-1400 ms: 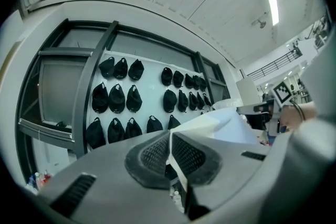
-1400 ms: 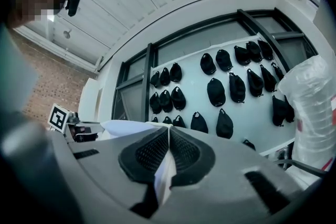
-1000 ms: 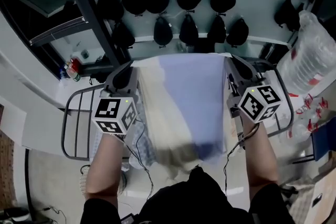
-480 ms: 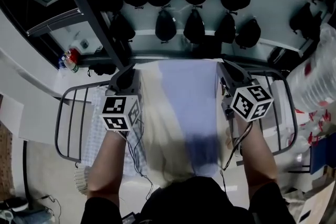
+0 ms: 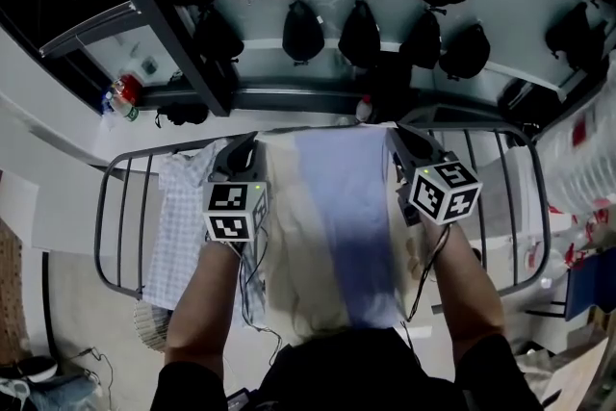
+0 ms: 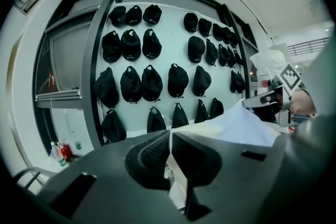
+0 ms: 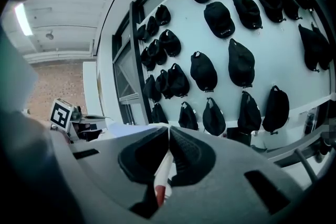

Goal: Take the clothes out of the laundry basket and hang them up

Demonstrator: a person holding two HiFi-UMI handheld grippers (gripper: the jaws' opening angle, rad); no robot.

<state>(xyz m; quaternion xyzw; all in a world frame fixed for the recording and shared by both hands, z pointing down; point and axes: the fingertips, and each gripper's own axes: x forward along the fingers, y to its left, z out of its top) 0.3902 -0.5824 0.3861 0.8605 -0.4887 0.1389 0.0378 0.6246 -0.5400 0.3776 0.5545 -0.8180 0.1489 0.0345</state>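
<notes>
A cream and pale-blue garment (image 5: 332, 226) is stretched flat between my two grippers above a grey metal drying rack (image 5: 123, 197). My left gripper (image 5: 241, 152) is shut on the garment's left top corner. In the left gripper view the jaws (image 6: 170, 150) are pressed together on pale cloth (image 6: 236, 126). At the other top corner my right gripper (image 5: 404, 144) is shut too. The right gripper view shows white cloth with a red tag pinched between its jaws (image 7: 168, 153). The garment's lower part hangs toward the person's body.
A light checked shirt (image 5: 183, 221) hangs over the rack's left bars. Rows of black caps (image 5: 361, 34) cover the wall ahead. A dark slanted post (image 5: 164, 24) rises at left, with small bottles (image 5: 120, 96) on a ledge. A clear plastic bag (image 5: 587, 168) stands right.
Both hands have sunk with the stretched garment toward the rack, whose bars now show on both sides. Both grips stay unchanged.
</notes>
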